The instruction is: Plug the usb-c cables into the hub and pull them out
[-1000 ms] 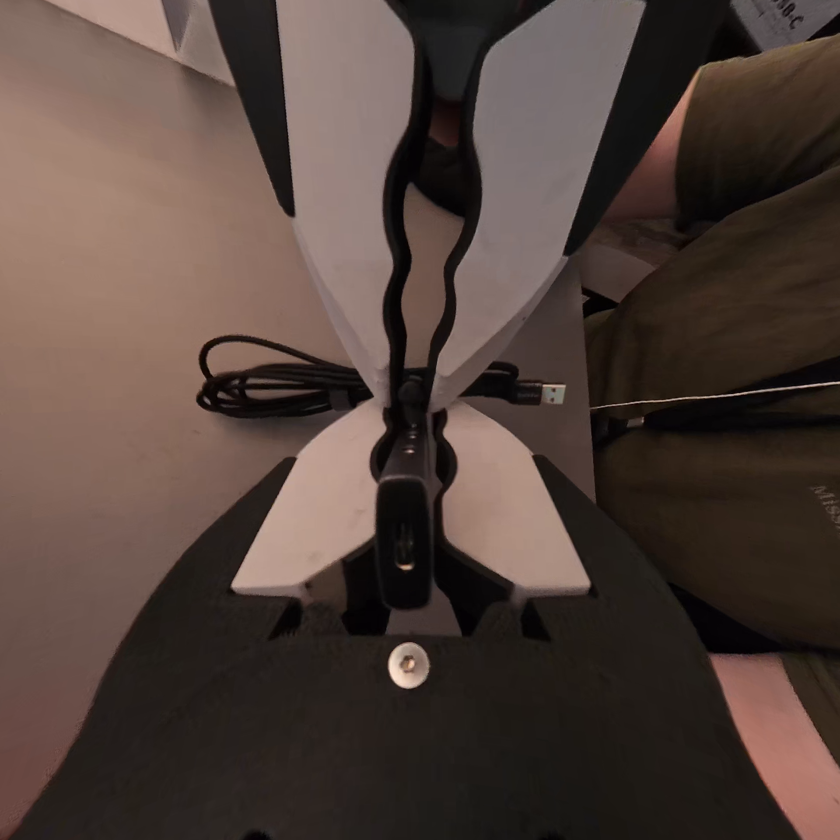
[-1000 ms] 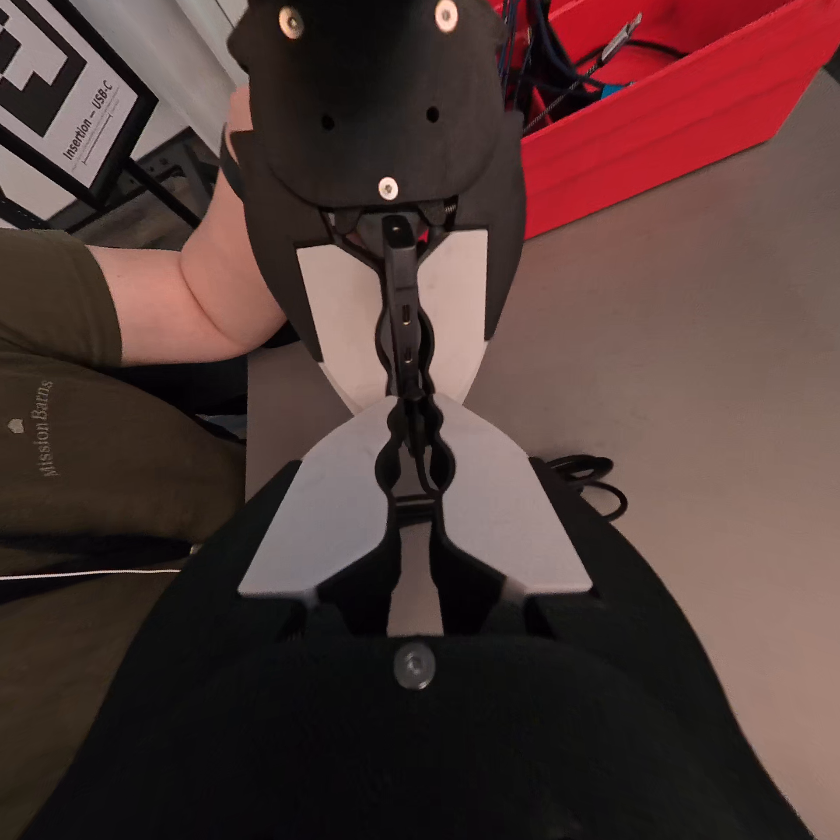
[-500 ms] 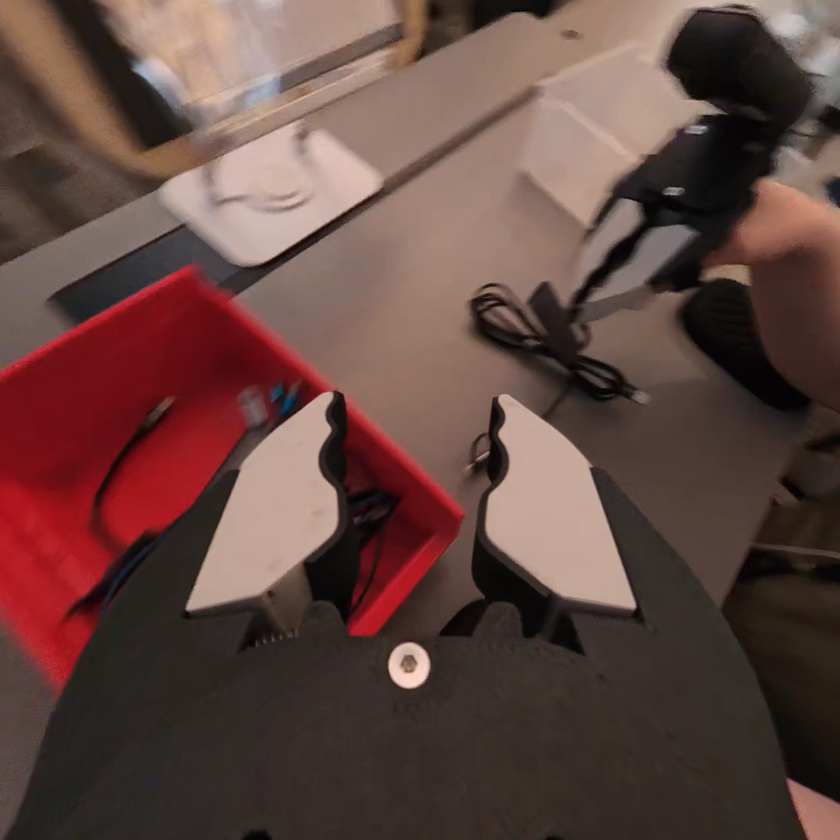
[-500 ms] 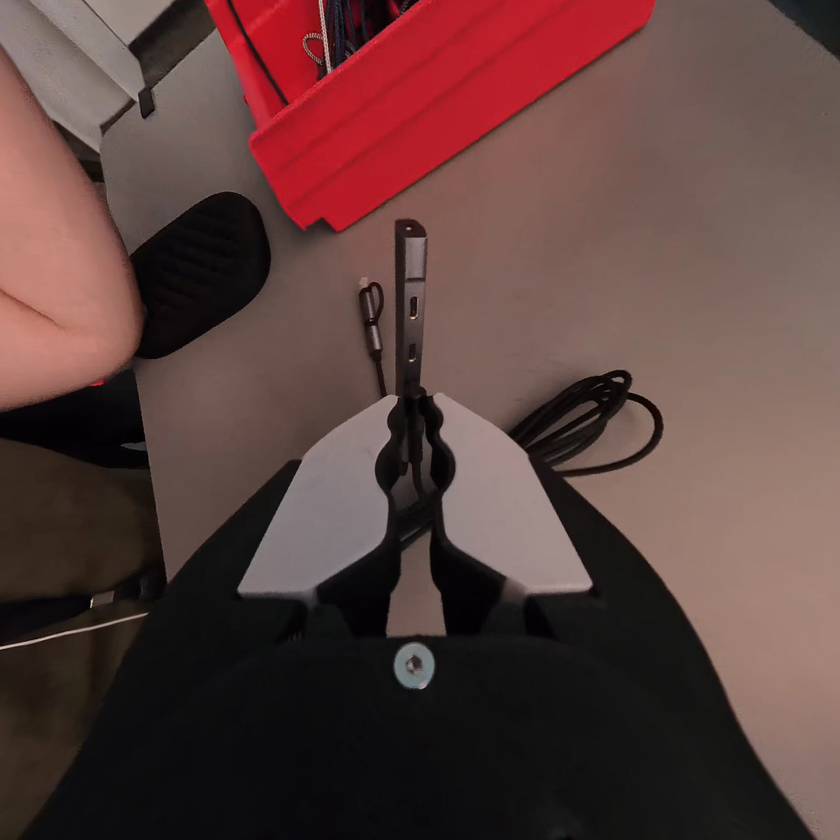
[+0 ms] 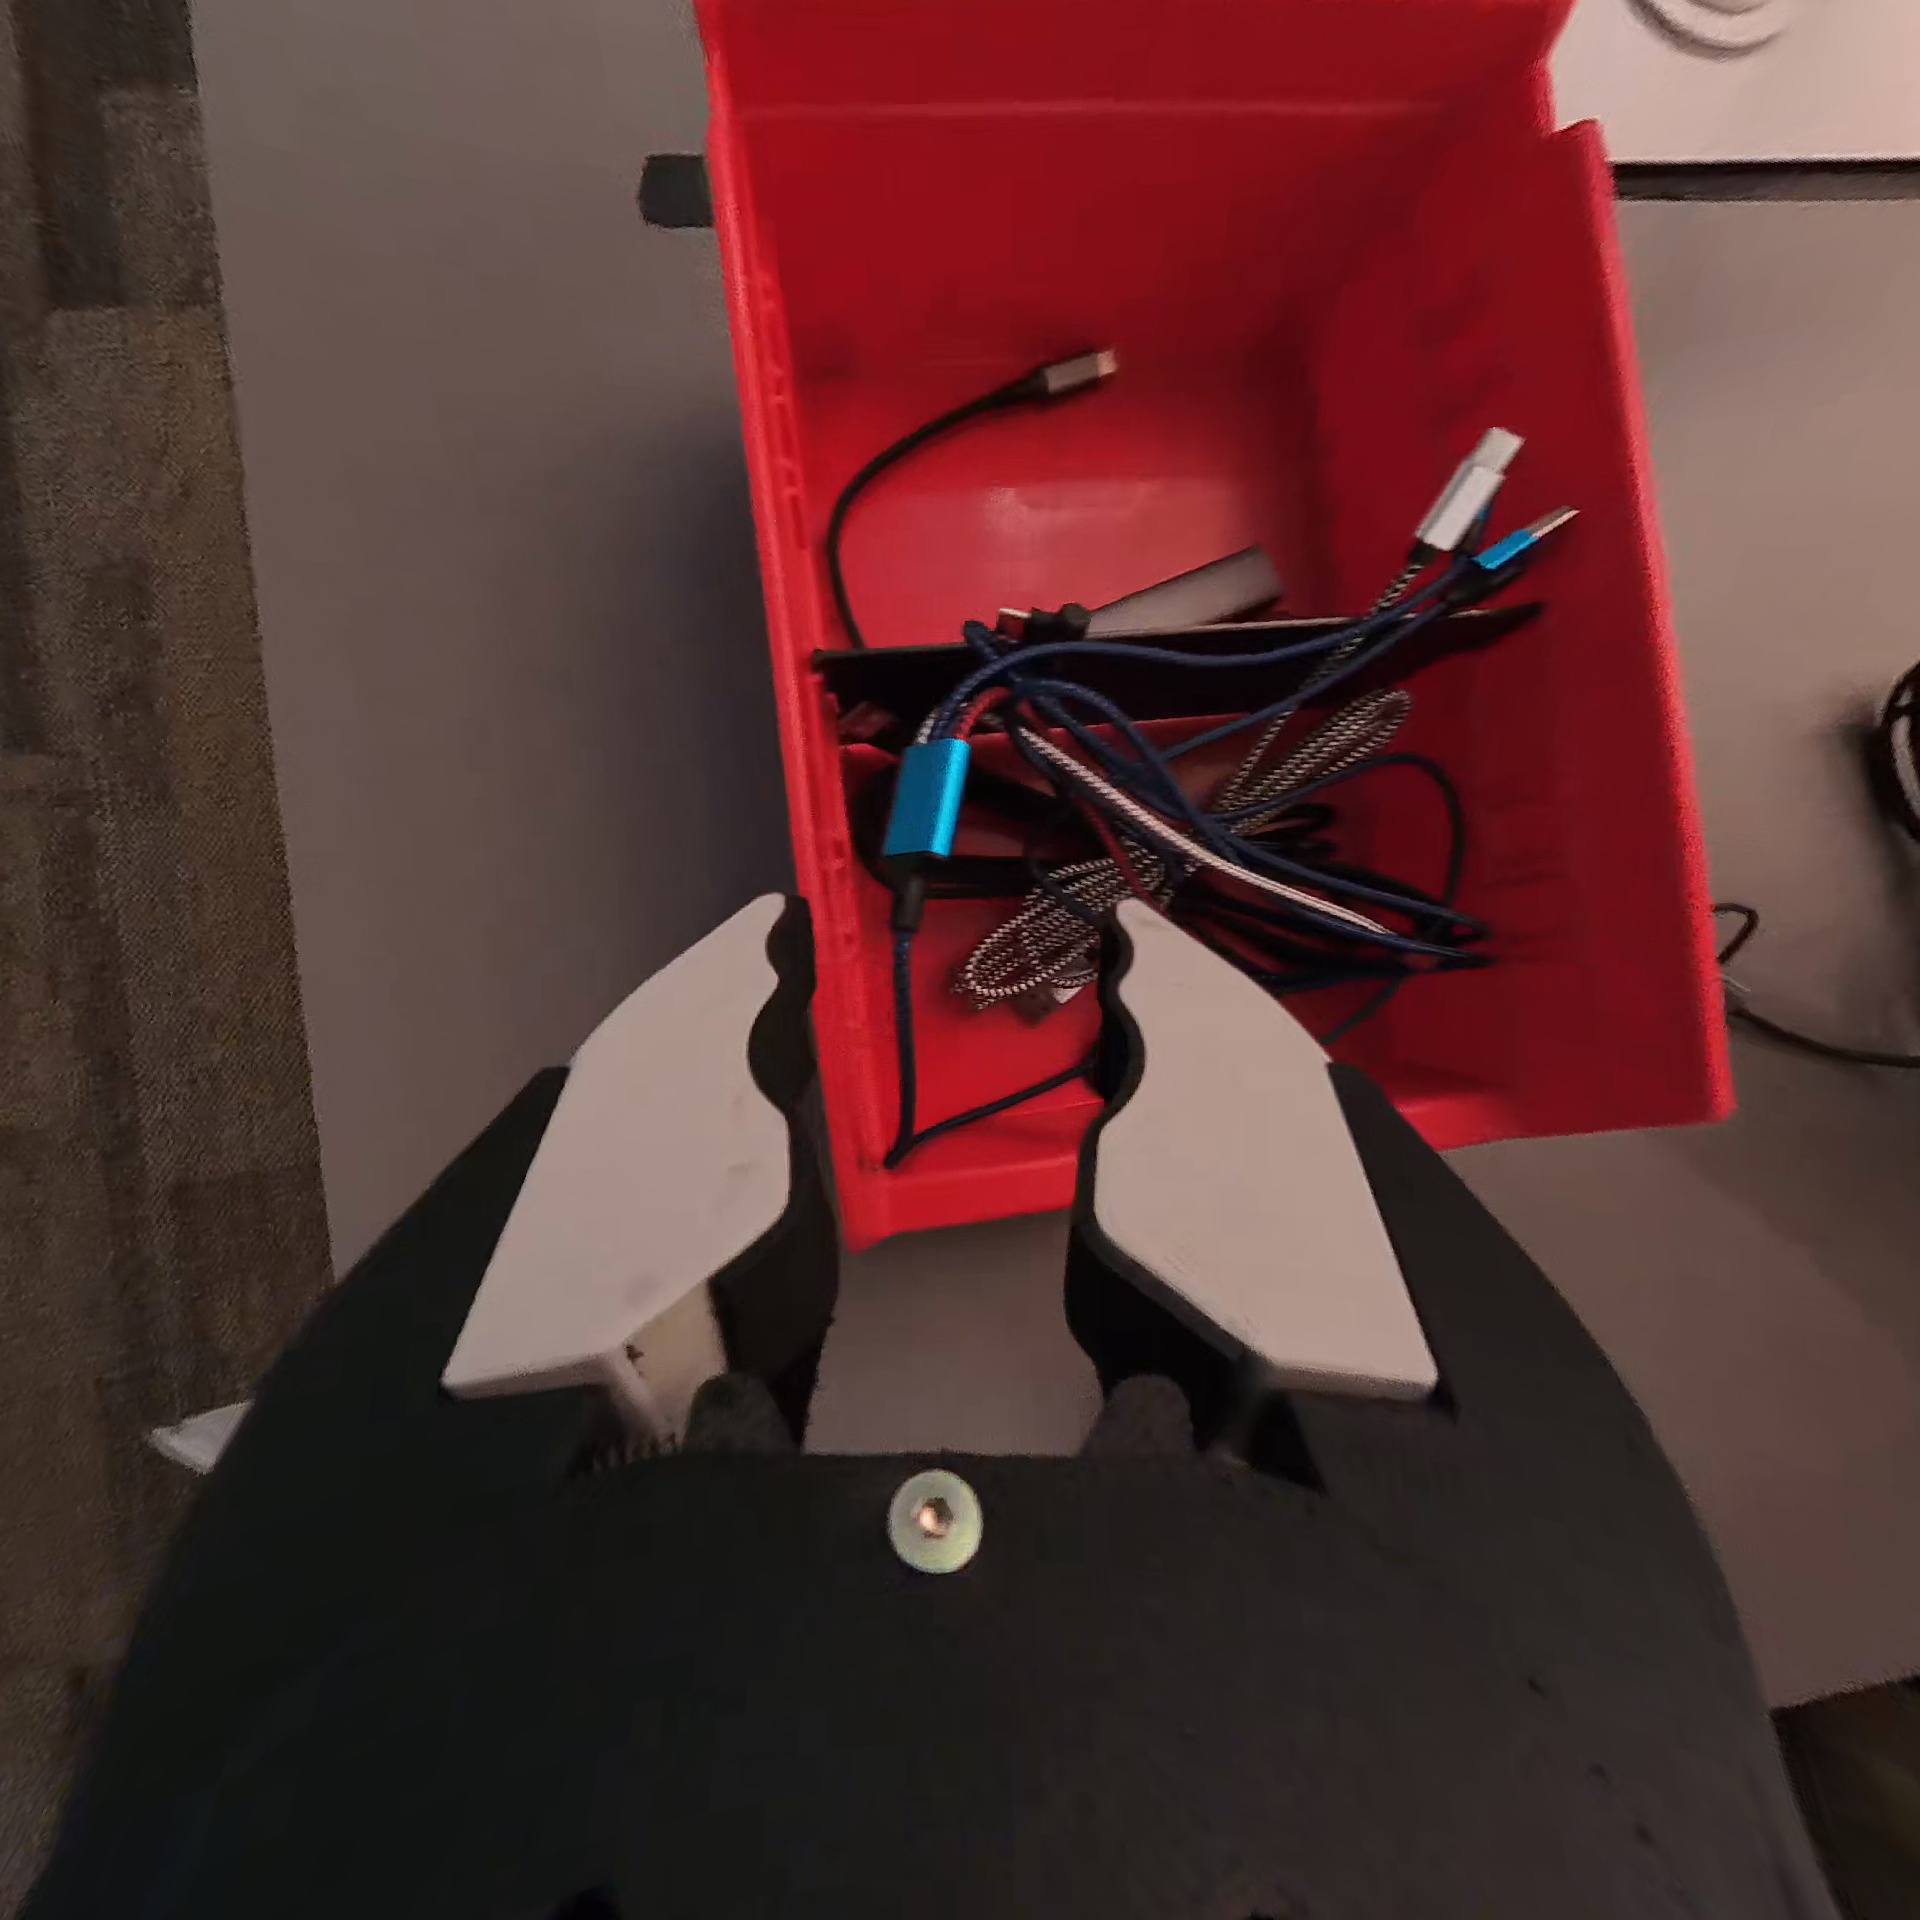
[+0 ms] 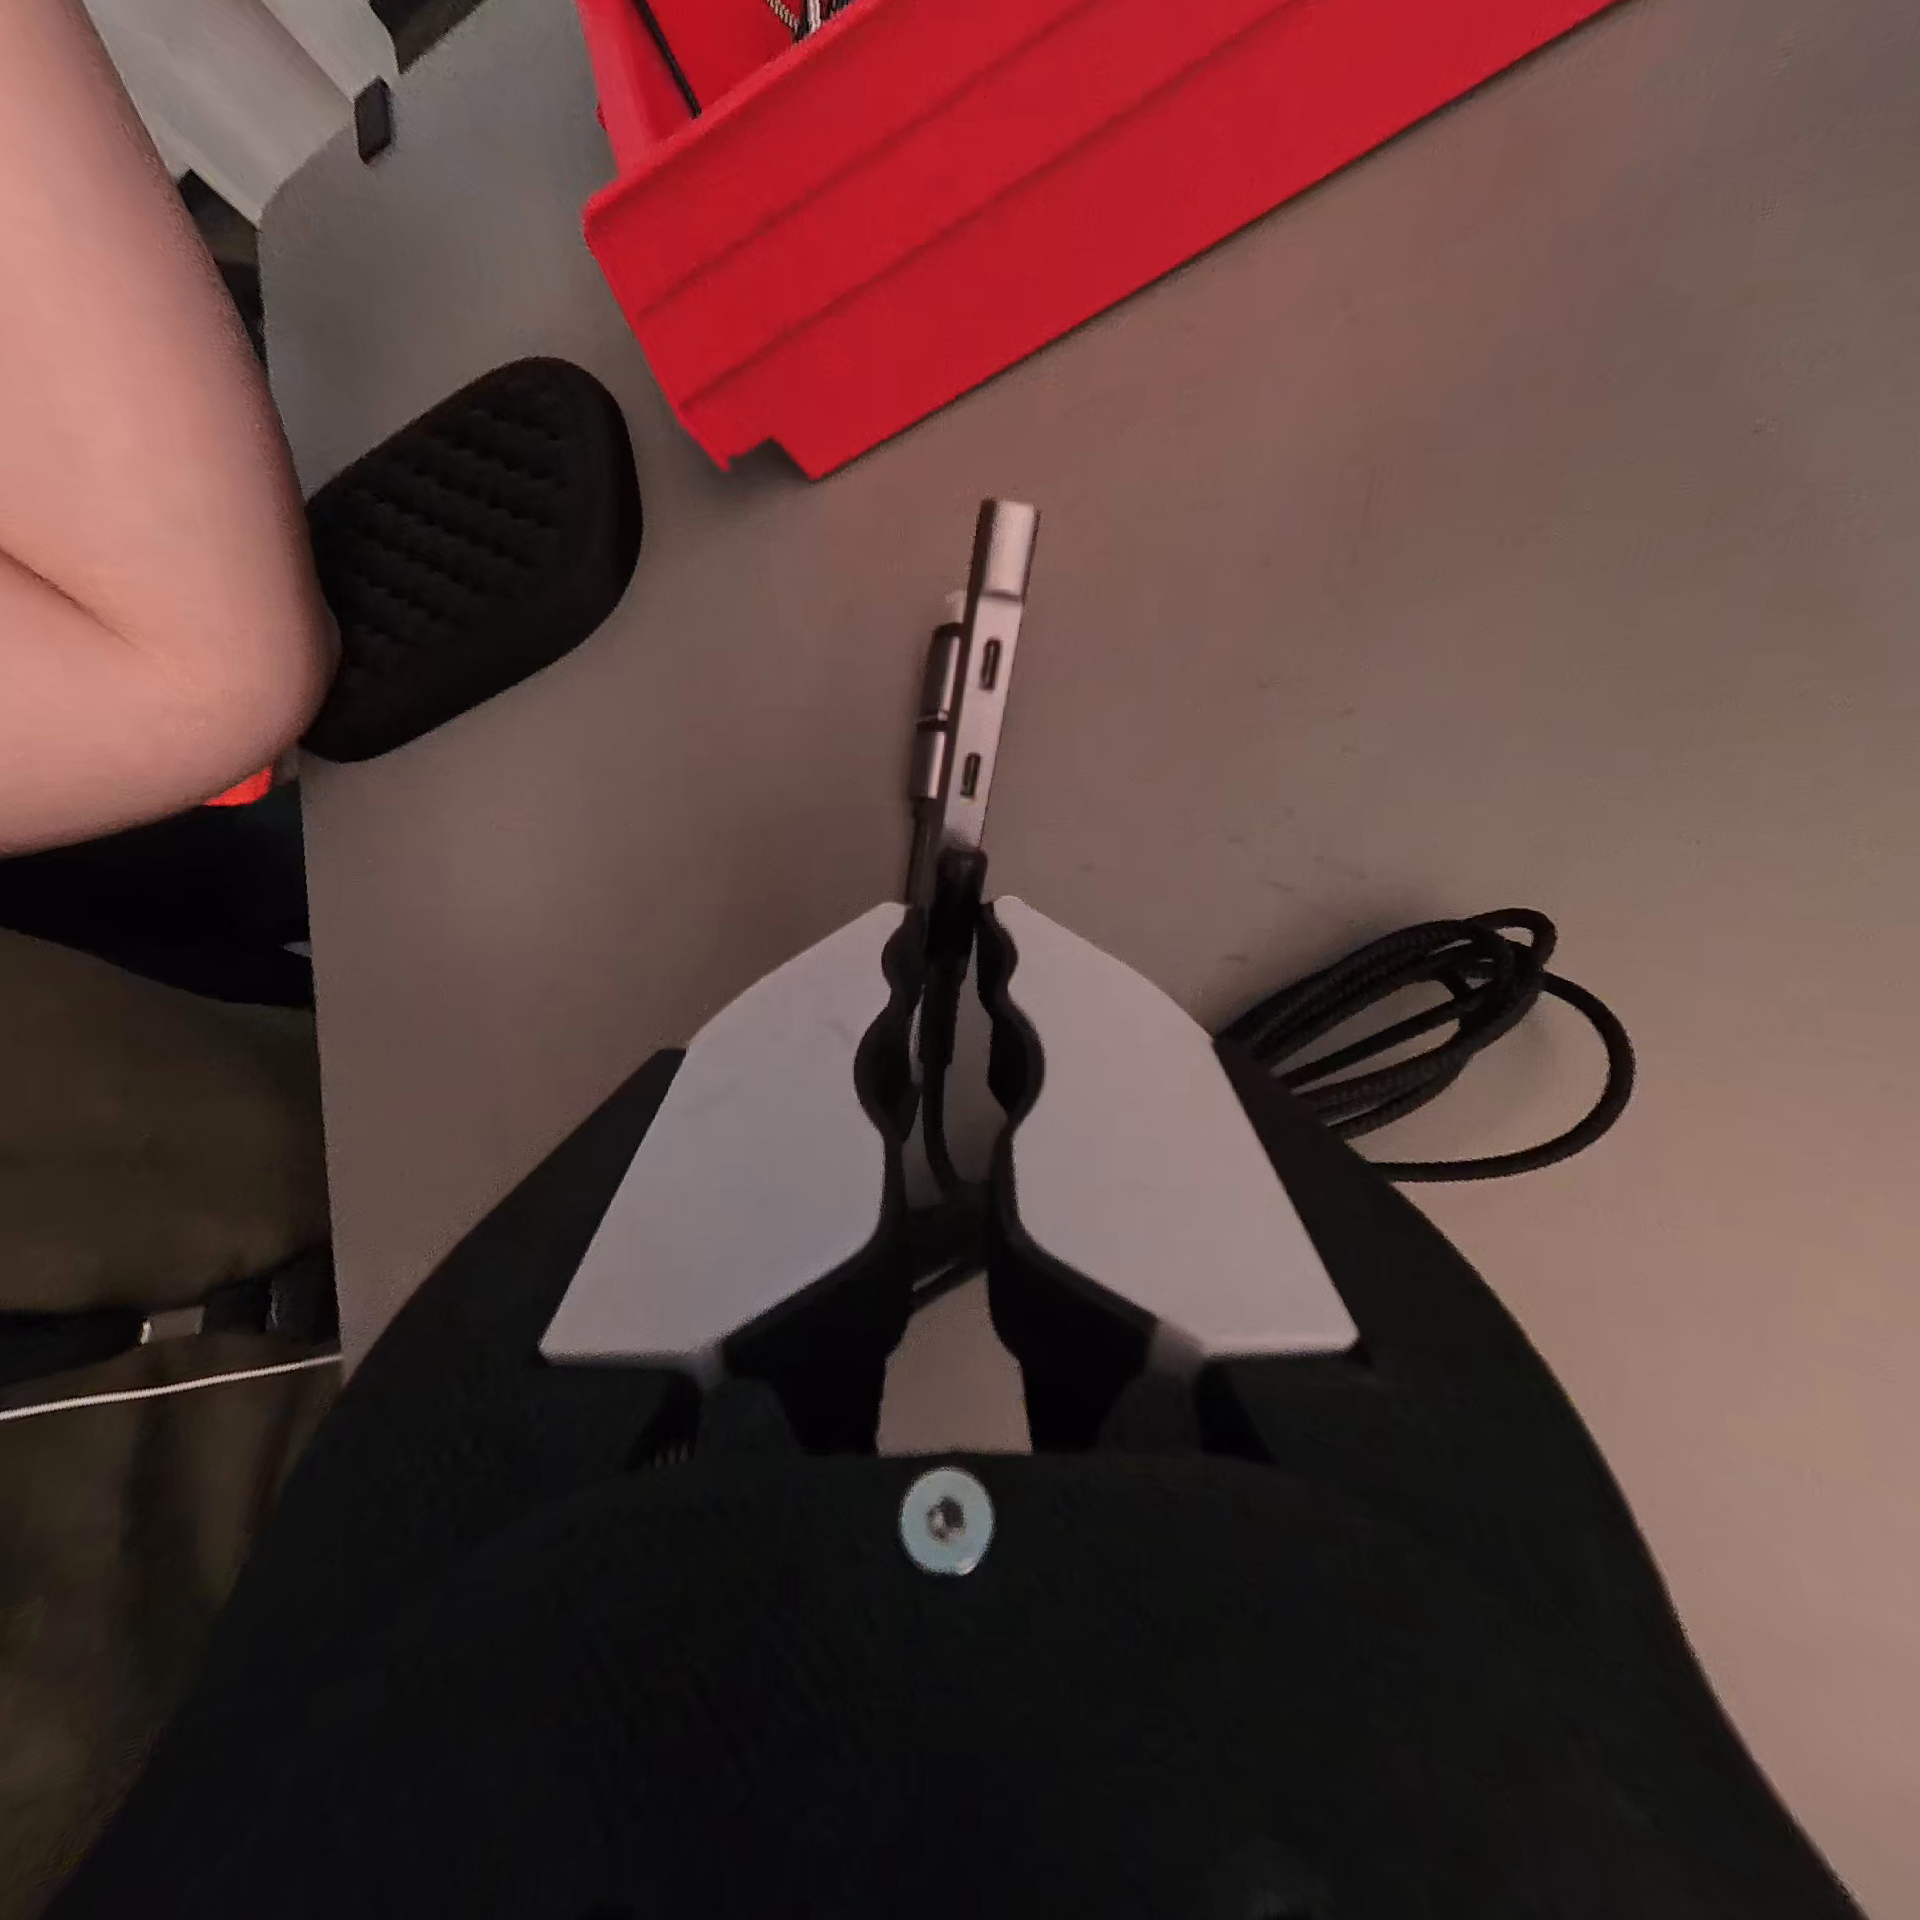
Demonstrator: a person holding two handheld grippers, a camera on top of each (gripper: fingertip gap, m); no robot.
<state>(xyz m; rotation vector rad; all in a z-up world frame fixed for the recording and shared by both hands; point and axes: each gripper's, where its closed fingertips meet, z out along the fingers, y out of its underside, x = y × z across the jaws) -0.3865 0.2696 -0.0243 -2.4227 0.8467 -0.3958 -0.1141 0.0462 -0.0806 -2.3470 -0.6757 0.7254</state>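
Observation:
My right gripper (image 6: 945,912) is shut on the black plug (image 6: 957,875) of a USB-C cable. The plug sits in the near end of a slim grey hub (image 6: 989,717), which sticks out ahead of the fingertips over the grey table. Two free ports show on the hub's side. The hub's own short lead with a grey connector (image 6: 938,717) lies along its left. The cable's black coil (image 6: 1455,1039) lies to the right. My left gripper (image 5: 956,925) is open and empty, over the near corner of a red bin (image 5: 1621,727) that holds several tangled cables (image 5: 1143,821).
The red bin (image 6: 935,260) also shows ahead of the hub. A black mesh pad (image 6: 468,551) and a person's arm (image 6: 125,468) are at the left. The table edge (image 5: 270,727) runs left of the bin, with carpet beyond. Tip to tip, the grippers are about 35 cm apart.
My left gripper let go of the hub, opened, and swung away to the red bin. My right gripper kept hold of the plug, with the hub still on it.

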